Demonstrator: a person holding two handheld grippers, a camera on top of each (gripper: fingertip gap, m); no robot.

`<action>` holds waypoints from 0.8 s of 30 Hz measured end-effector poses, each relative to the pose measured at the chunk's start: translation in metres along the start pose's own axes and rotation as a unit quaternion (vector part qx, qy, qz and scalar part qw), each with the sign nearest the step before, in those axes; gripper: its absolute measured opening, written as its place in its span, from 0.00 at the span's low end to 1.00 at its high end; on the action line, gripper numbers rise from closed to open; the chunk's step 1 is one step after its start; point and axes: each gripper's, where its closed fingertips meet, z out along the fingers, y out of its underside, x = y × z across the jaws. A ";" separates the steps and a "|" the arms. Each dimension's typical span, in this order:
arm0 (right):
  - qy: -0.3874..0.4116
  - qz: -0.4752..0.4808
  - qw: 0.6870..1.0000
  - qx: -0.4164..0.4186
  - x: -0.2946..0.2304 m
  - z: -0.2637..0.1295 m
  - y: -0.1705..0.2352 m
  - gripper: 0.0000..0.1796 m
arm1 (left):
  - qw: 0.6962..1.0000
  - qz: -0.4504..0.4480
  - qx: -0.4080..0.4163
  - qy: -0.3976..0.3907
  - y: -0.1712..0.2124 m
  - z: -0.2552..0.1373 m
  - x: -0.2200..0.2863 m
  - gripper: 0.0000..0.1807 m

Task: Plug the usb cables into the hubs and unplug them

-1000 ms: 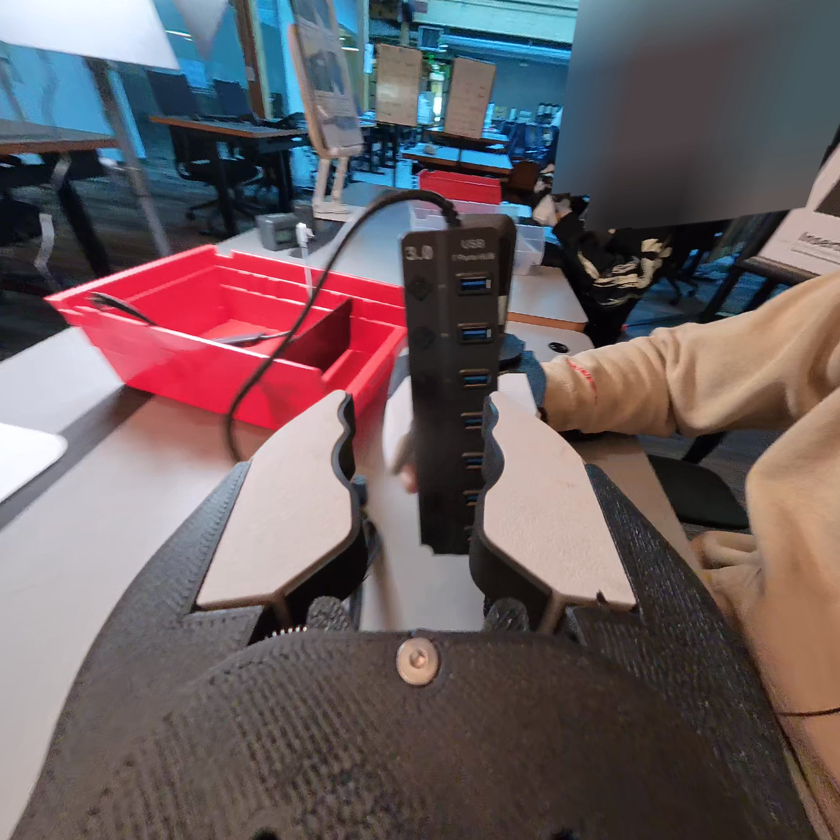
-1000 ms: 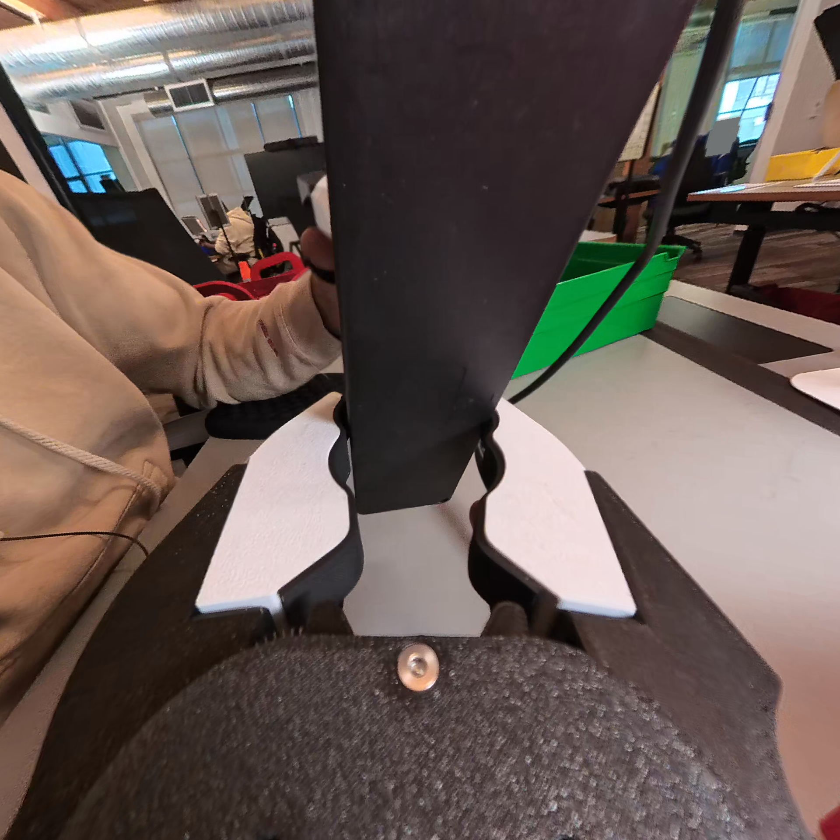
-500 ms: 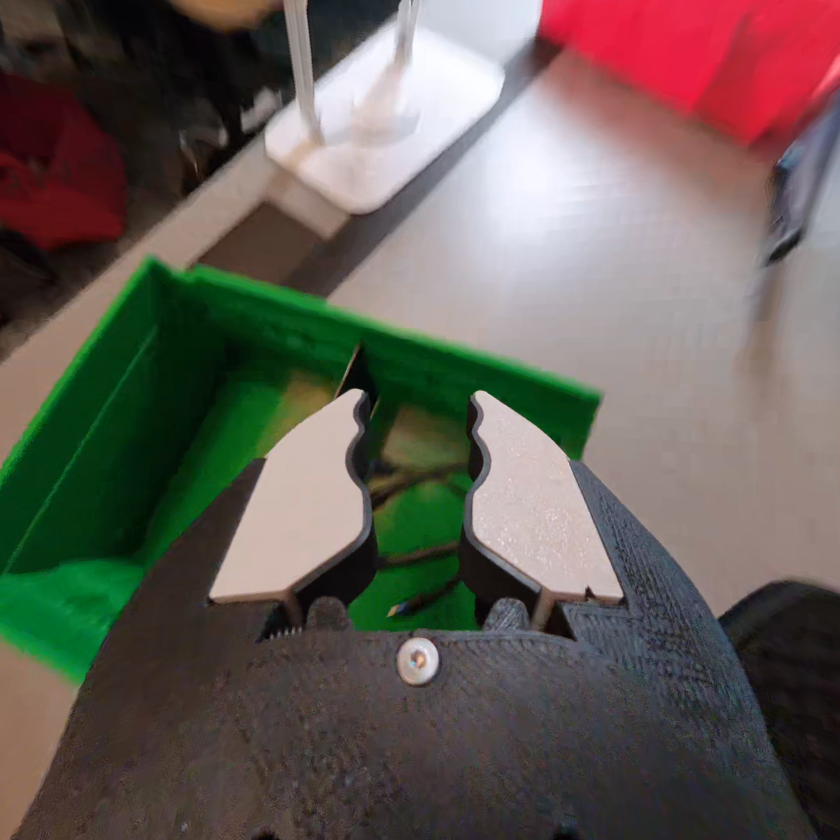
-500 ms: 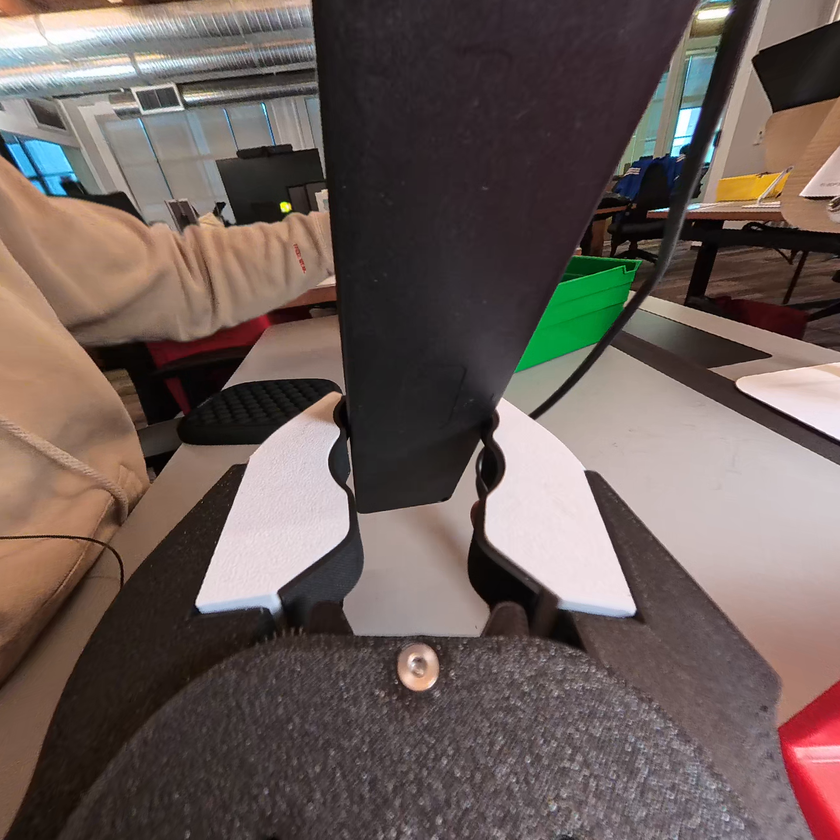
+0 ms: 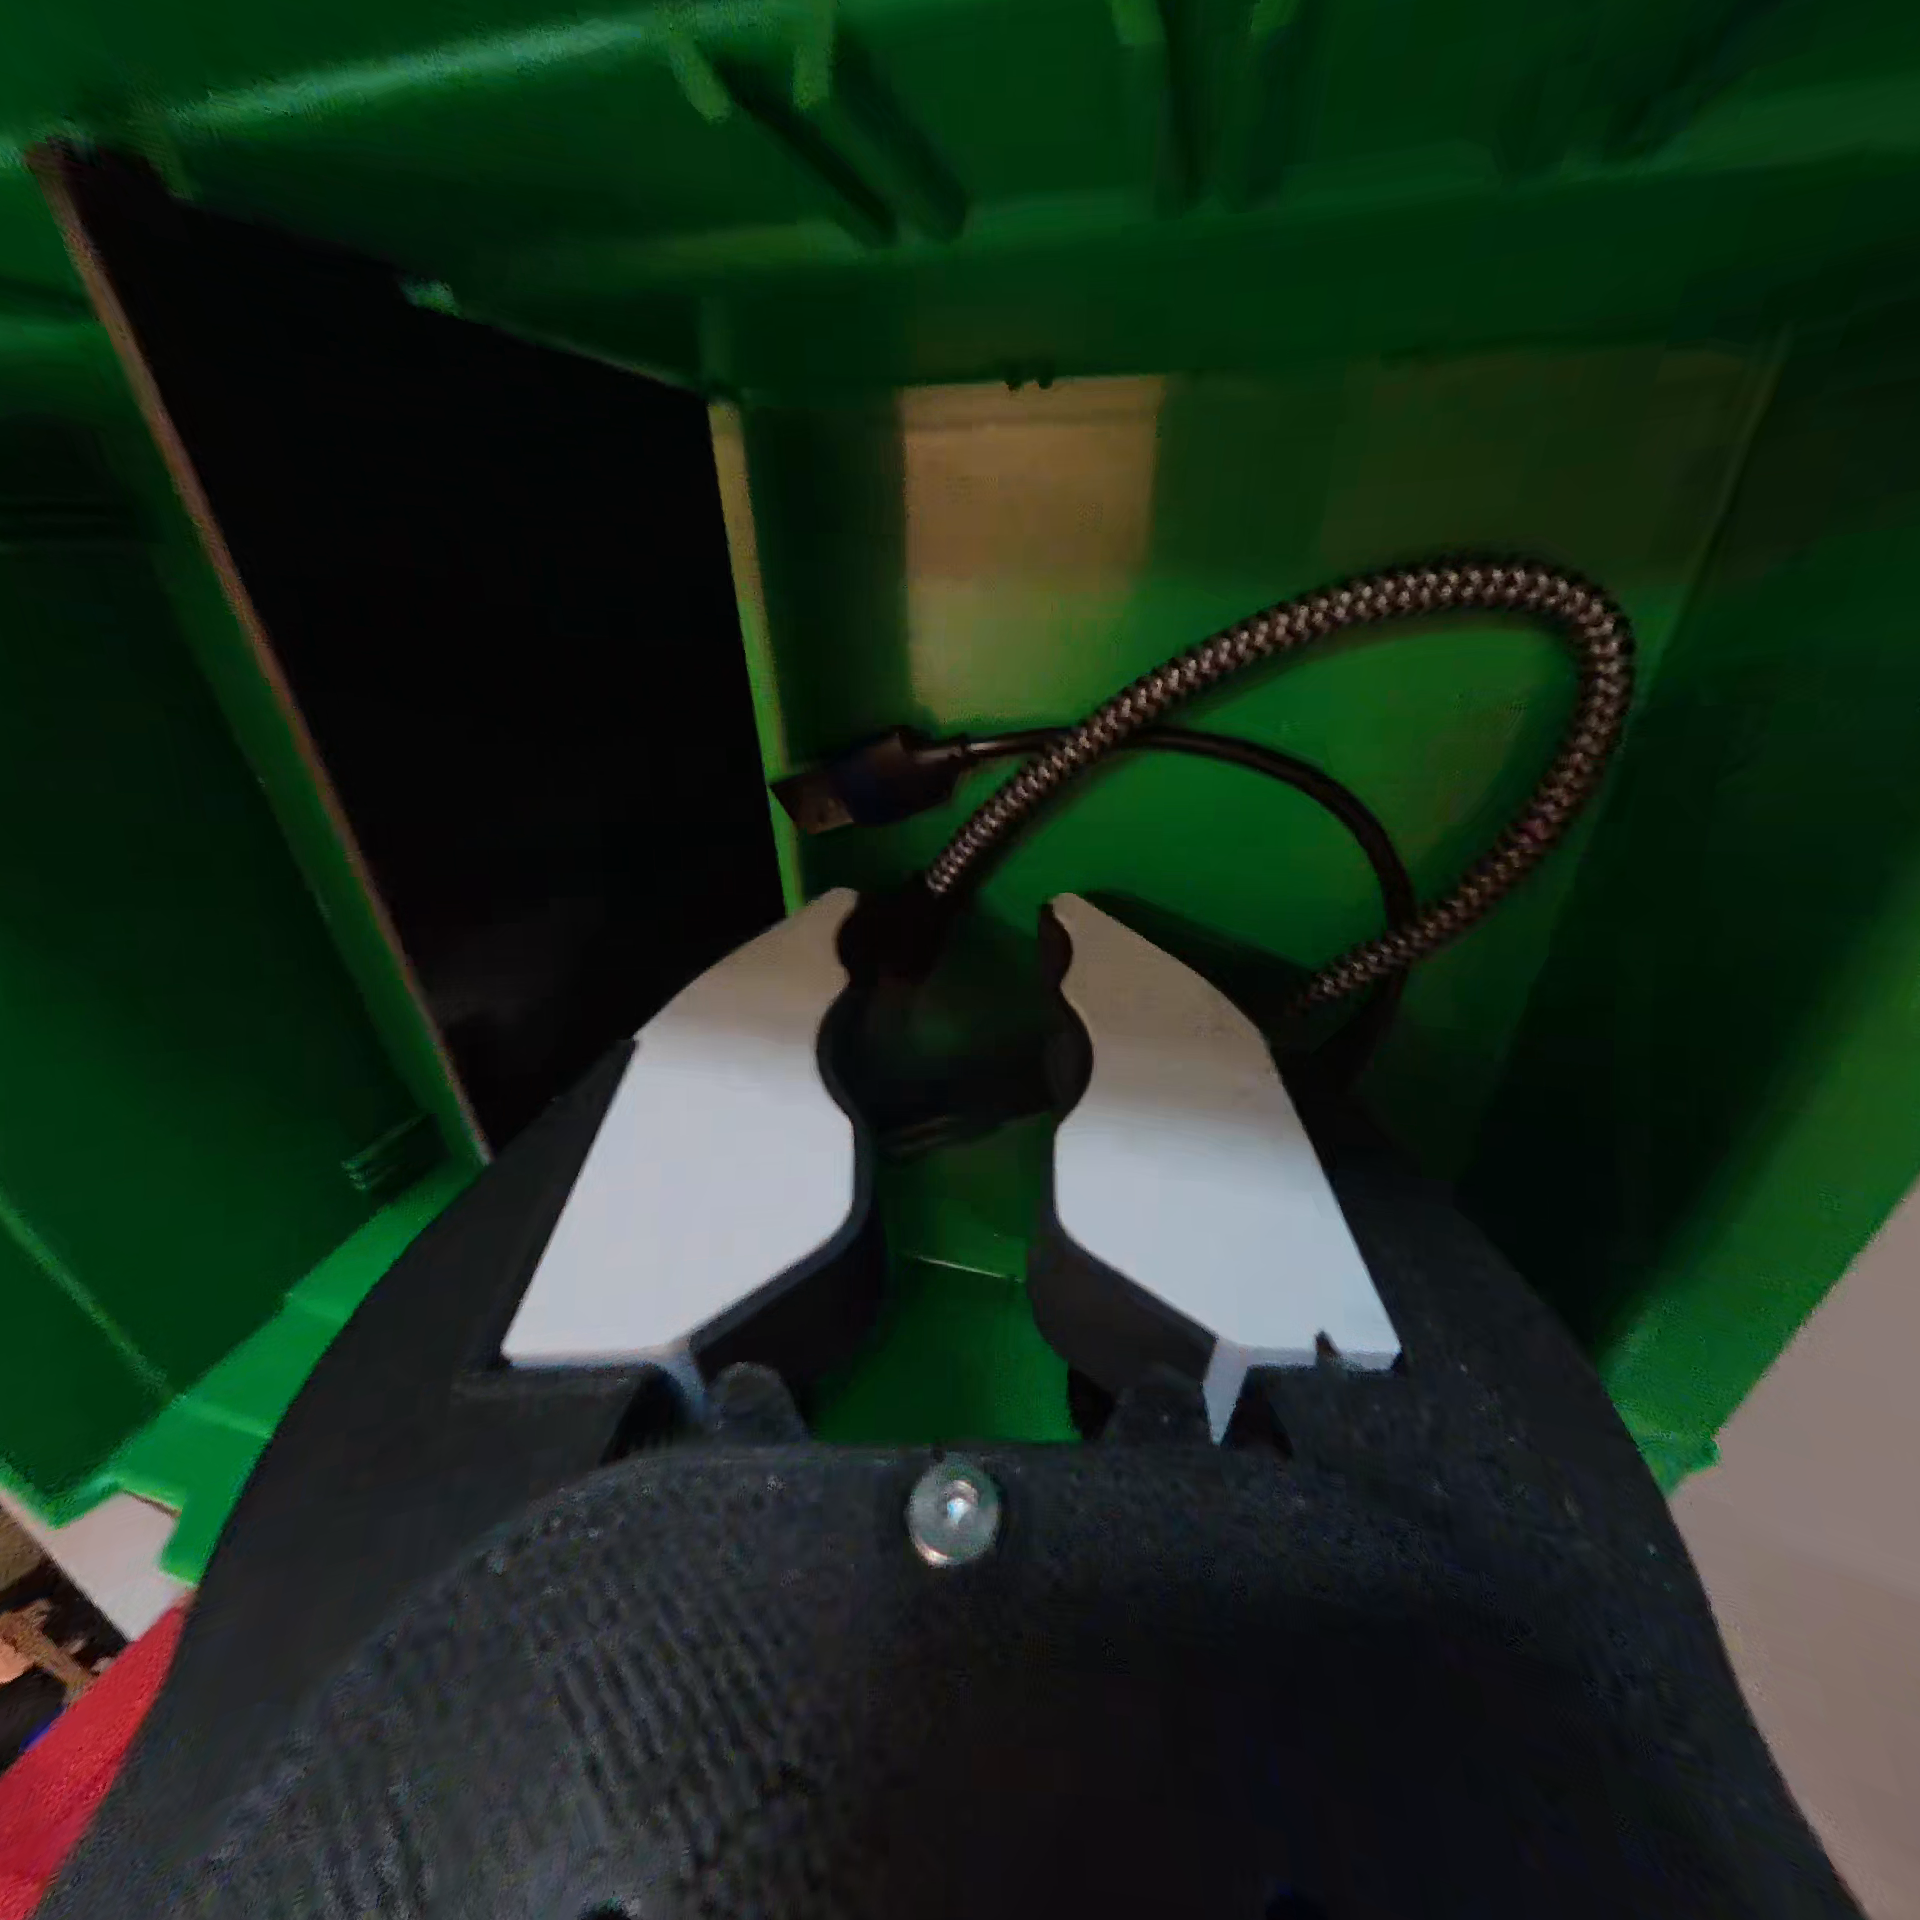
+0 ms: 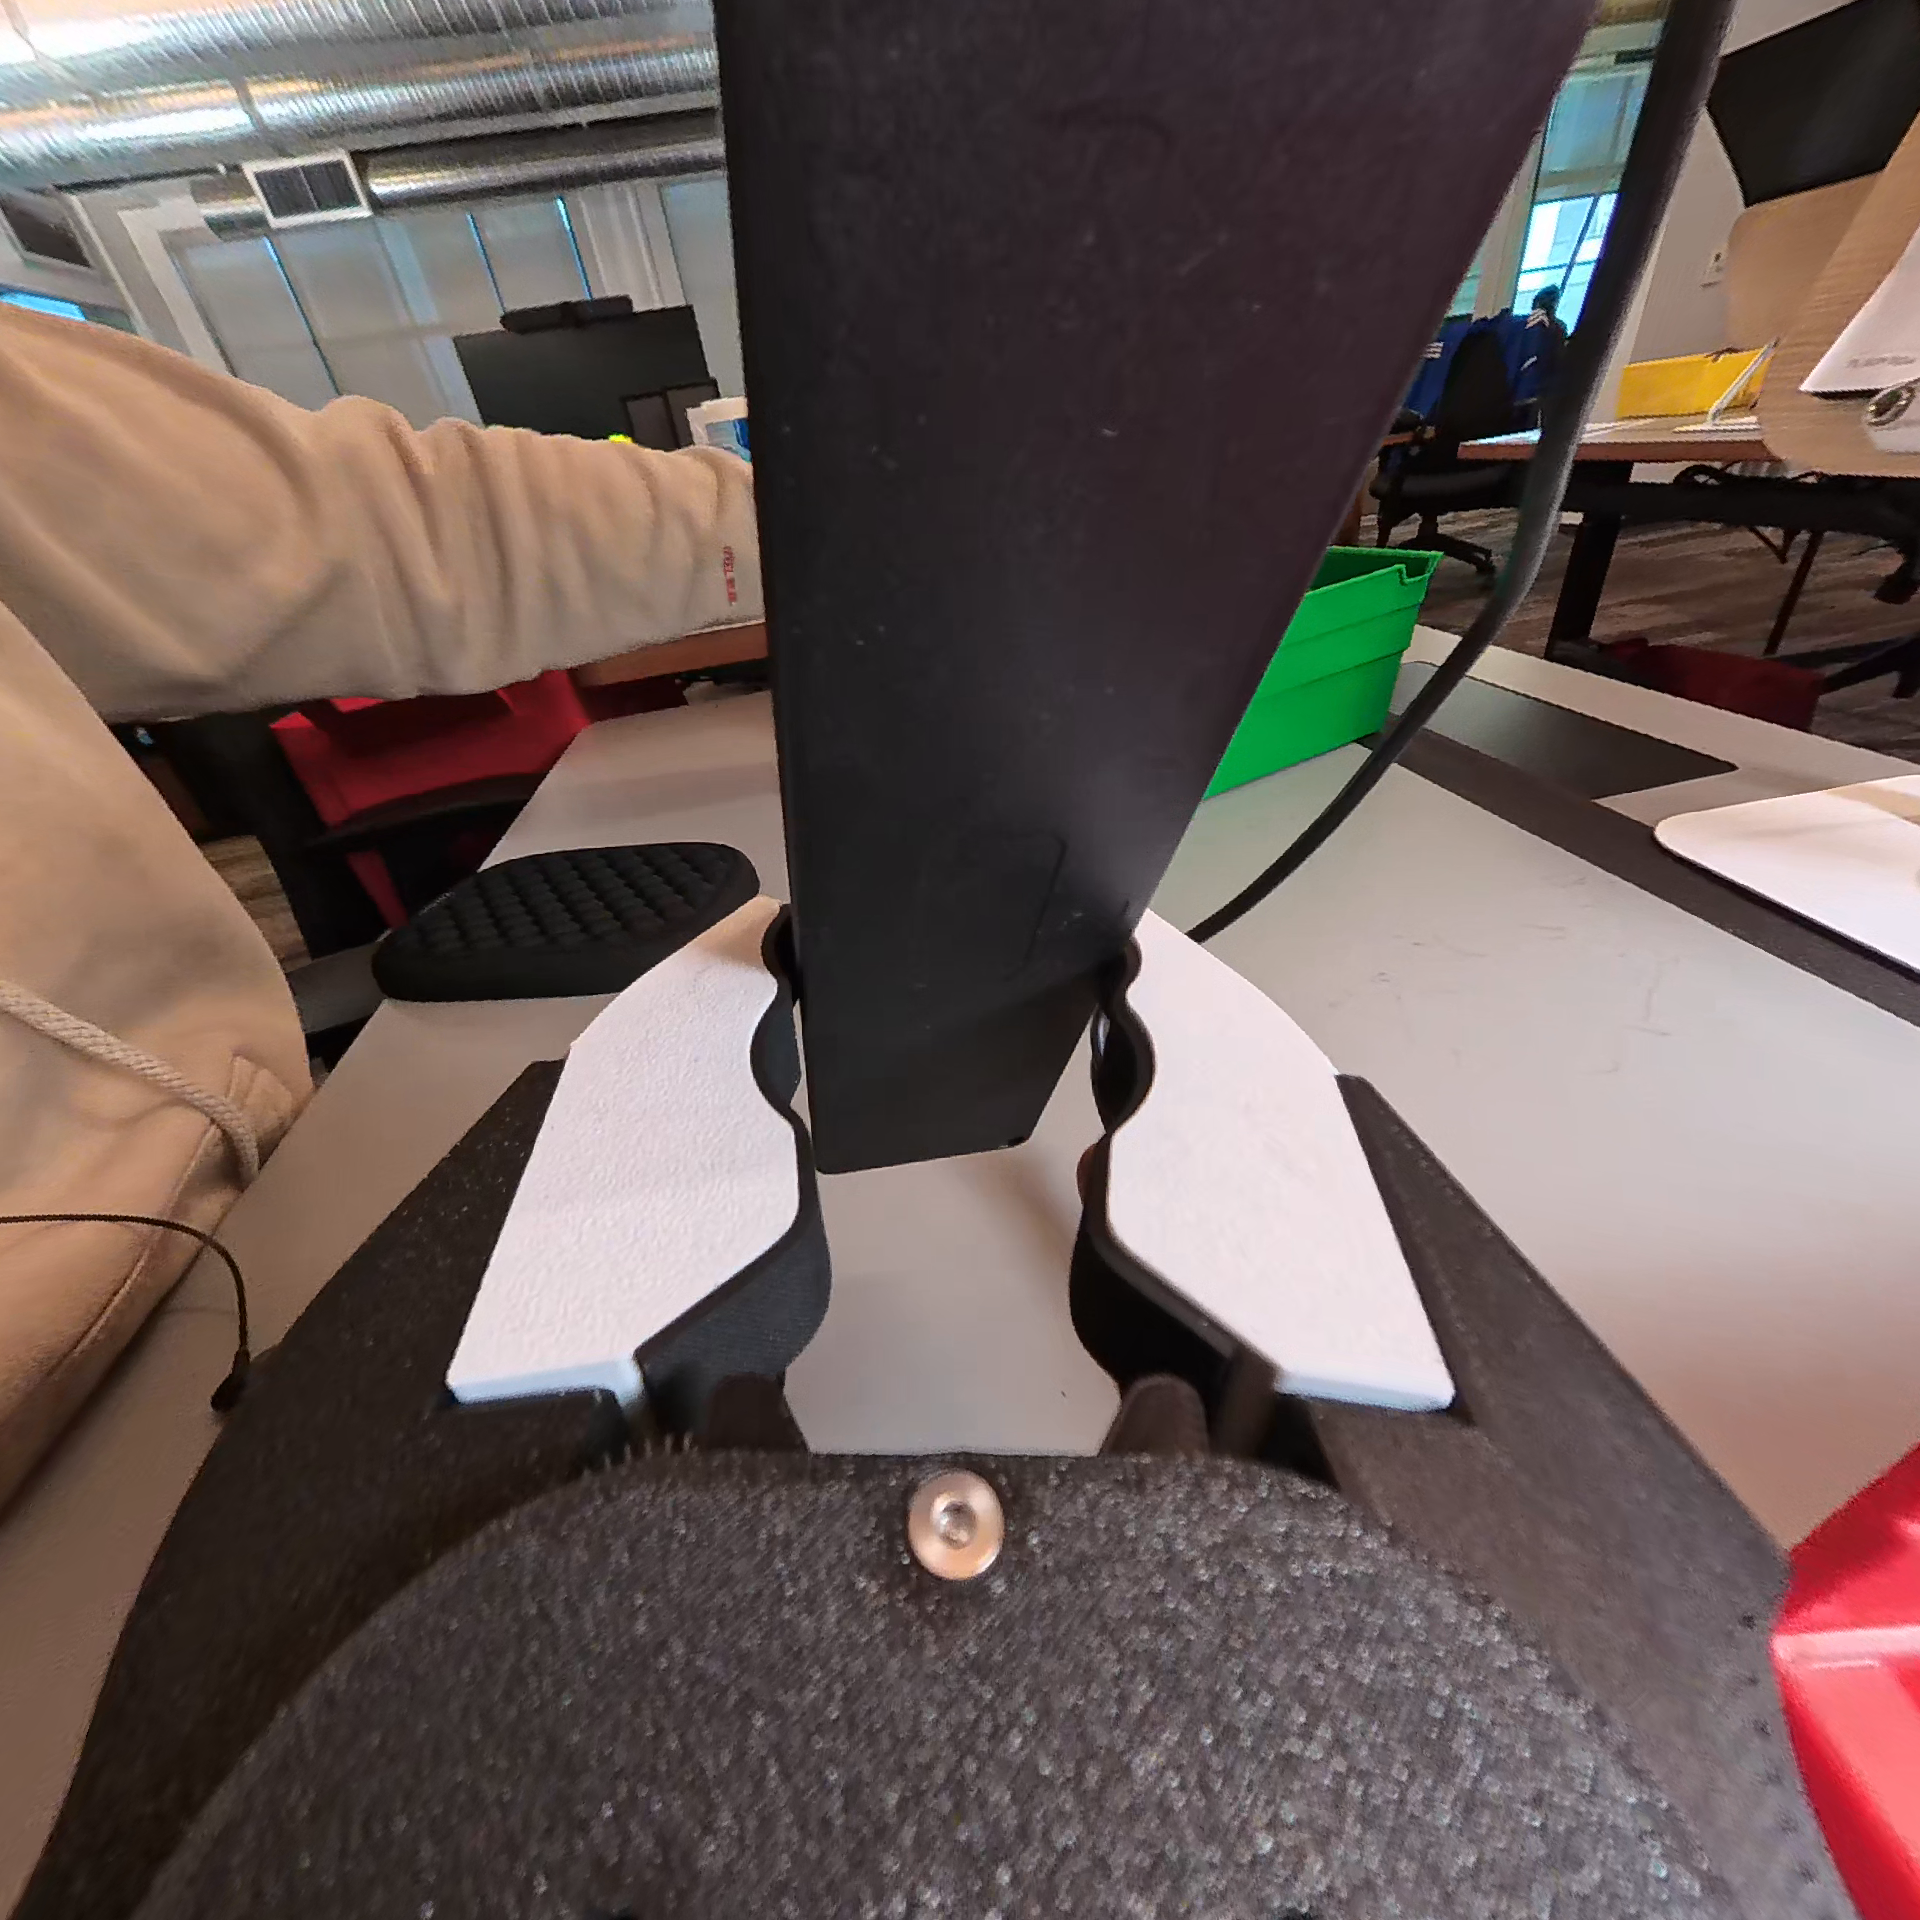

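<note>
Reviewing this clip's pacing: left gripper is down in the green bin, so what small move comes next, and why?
Probably close the left gripper: its jaws stand open around the braided cable end in the green bin, while the right gripper already clamps the hub.

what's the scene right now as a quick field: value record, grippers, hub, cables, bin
left gripper: open, reaching into the green bin, fingers either side of the braided cable
right gripper: shut on the black hub, held upright above the table
cables in bin: braided cable looped, plus a smooth black cable with a free plug
bin divider: black, left of the cables
hub cable: hangs to the table
</note>
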 end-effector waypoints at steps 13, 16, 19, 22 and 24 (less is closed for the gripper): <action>0.003 -0.001 1.000 0.014 0.001 -0.005 -0.008 0.31 | 0.981 0.080 0.084 -0.155 -0.023 -0.109 -0.023 0.05; 0.005 0.000 1.000 0.019 0.002 -0.006 -0.009 0.31 | 0.953 0.104 0.131 -0.251 -0.034 -0.177 -0.033 0.06; 0.007 -0.003 1.000 0.023 0.001 -0.007 -0.012 0.31 | 0.924 0.127 0.204 -0.299 -0.057 -0.232 -0.021 0.05; 0.010 -0.007 1.000 0.026 0.001 -0.008 -0.014 0.31 | 0.897 0.169 0.285 -0.294 -0.093 -0.254 0.020 0.05; 0.016 -0.010 1.000 0.025 0.003 -0.008 -0.014 0.31 | 0.878 0.178 0.354 -0.269 -0.121 -0.256 0.055 0.06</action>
